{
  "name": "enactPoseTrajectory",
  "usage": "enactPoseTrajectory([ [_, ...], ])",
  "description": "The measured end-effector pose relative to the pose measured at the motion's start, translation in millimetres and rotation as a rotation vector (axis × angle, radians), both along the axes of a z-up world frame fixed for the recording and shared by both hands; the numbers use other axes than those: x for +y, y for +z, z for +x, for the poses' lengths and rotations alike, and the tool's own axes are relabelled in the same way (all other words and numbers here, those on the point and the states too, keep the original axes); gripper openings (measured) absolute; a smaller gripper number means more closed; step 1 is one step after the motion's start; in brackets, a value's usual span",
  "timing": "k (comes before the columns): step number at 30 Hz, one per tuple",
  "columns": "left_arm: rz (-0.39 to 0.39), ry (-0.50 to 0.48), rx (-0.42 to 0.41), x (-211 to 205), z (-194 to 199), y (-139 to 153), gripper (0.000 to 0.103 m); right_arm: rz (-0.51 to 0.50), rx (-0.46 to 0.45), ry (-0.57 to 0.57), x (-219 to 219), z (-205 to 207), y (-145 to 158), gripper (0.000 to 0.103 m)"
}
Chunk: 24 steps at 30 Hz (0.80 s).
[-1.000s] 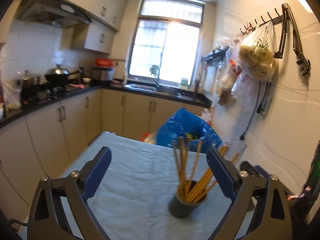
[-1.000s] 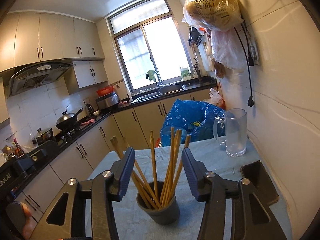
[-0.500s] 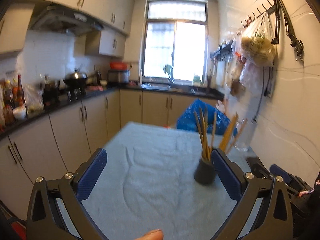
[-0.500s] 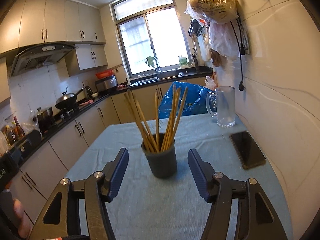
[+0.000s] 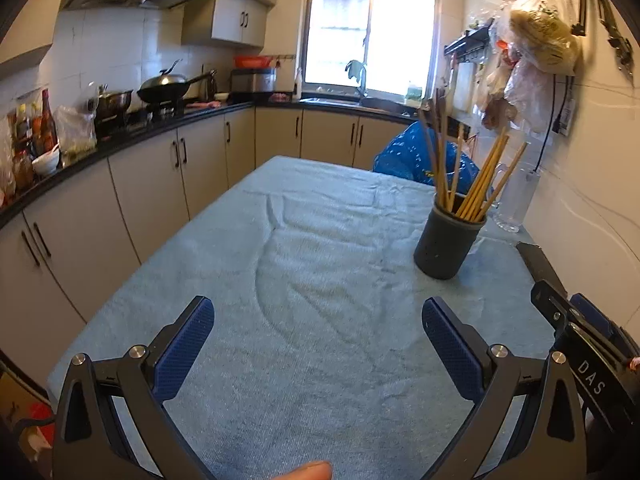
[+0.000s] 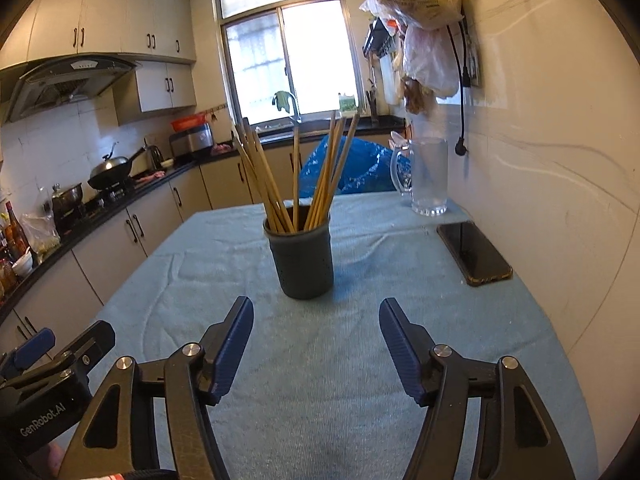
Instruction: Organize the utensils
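Note:
A dark grey cup (image 6: 301,262) stands upright on the light blue cloth of the table (image 6: 360,380) and holds several wooden chopsticks (image 6: 296,184). In the left wrist view the cup (image 5: 448,242) is ahead to the right, with the chopsticks (image 5: 468,184) fanned out of it. My right gripper (image 6: 316,320) is open and empty, just short of the cup. My left gripper (image 5: 318,328) is open and empty, over bare cloth, left of and behind the cup.
A black phone (image 6: 474,252) lies on the cloth to the right of the cup. A glass pitcher (image 6: 428,176) stands by the wall. A blue bag (image 6: 356,168) sits past the table's far end. Kitchen cabinets (image 5: 132,200) run along the left.
Both grippers have drawn back from the cup and stayed open. The cup and chopsticks now sit farther ahead in both views.

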<state>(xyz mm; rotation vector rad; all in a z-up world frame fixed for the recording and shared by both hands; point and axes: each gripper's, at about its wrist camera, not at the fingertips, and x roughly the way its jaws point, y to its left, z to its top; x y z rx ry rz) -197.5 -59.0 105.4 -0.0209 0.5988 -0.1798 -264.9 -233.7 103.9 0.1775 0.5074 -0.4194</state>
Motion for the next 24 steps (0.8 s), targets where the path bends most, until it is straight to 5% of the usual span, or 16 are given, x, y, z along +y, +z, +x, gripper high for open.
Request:
enactPoseTrajectory([
  [24,0.046,-0.001,0.051,-4.3,8.2,-14.0,0.103,-0.045,0.019,-0.012,2.5,7.7,-7.8,0.071],
])
